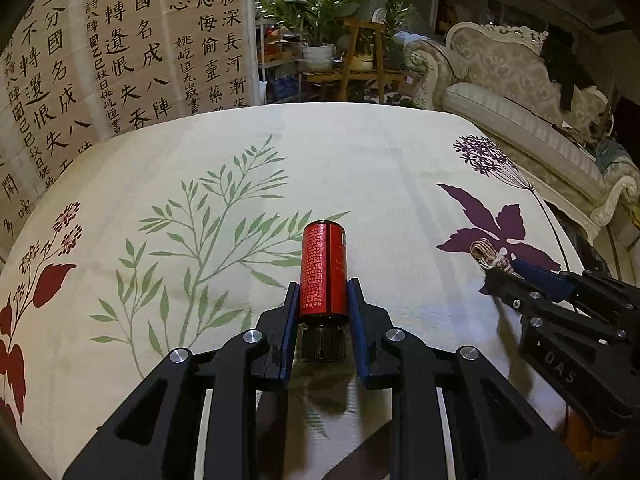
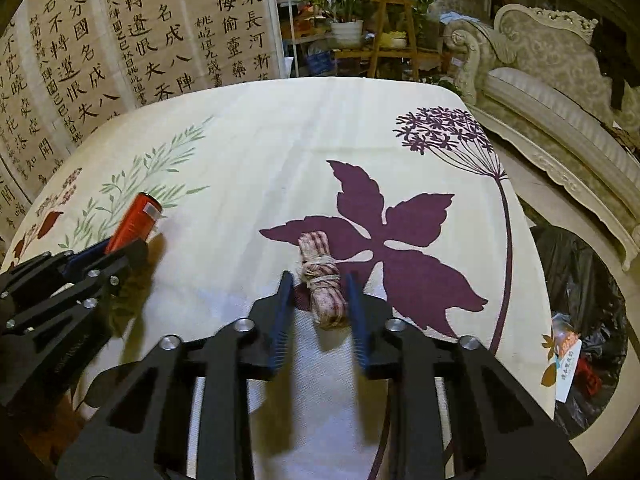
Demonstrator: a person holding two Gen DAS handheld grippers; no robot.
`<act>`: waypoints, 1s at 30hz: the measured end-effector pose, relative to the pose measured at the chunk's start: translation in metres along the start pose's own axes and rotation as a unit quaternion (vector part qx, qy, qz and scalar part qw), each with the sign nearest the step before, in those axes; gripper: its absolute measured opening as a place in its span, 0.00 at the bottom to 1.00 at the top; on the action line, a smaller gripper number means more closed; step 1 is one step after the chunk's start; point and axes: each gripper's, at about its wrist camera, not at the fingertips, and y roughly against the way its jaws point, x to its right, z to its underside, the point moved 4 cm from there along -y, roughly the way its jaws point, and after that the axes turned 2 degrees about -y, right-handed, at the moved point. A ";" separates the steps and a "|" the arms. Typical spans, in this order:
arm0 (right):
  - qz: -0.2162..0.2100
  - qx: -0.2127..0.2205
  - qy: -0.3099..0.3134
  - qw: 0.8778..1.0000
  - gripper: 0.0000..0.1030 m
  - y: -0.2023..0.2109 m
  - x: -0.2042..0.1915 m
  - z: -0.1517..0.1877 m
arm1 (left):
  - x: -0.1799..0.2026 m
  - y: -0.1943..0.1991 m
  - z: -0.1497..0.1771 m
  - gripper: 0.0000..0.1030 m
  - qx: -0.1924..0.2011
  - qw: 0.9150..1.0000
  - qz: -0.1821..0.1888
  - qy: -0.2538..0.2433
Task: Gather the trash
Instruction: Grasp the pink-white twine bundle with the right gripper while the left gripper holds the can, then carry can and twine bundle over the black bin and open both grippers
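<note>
A red bottle with a black cap lies between the fingers of my left gripper, which is shut on it just above the floral tablecloth. The bottle also shows in the right wrist view. A tied bundle of striped cord lies on the purple leaf print between the fingers of my right gripper; the blue pads touch its sides. In the left wrist view the bundle sticks out beyond the right gripper.
A black trash bag with rubbish in it stands open beside the table's right edge. An ornate pale sofa is at the right. Calligraphy panels stand behind the table at the left, with potted plants behind.
</note>
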 end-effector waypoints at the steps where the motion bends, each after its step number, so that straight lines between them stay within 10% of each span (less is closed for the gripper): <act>1: 0.001 0.000 0.002 1.000 0.17 0.000 0.000 0.000 | 0.000 0.000 0.000 0.24 0.000 1.000 0.001 0.001; 14: 0.021 0.041 -0.021 0.999 0.14 0.032 0.024 0.008 | 0.021 0.006 -0.002 0.24 0.012 1.000 0.013 -0.007; 30: 0.129 0.101 -0.106 0.981 0.14 0.093 0.135 0.032 | 0.141 0.028 -0.013 0.24 0.057 0.991 0.096 -0.077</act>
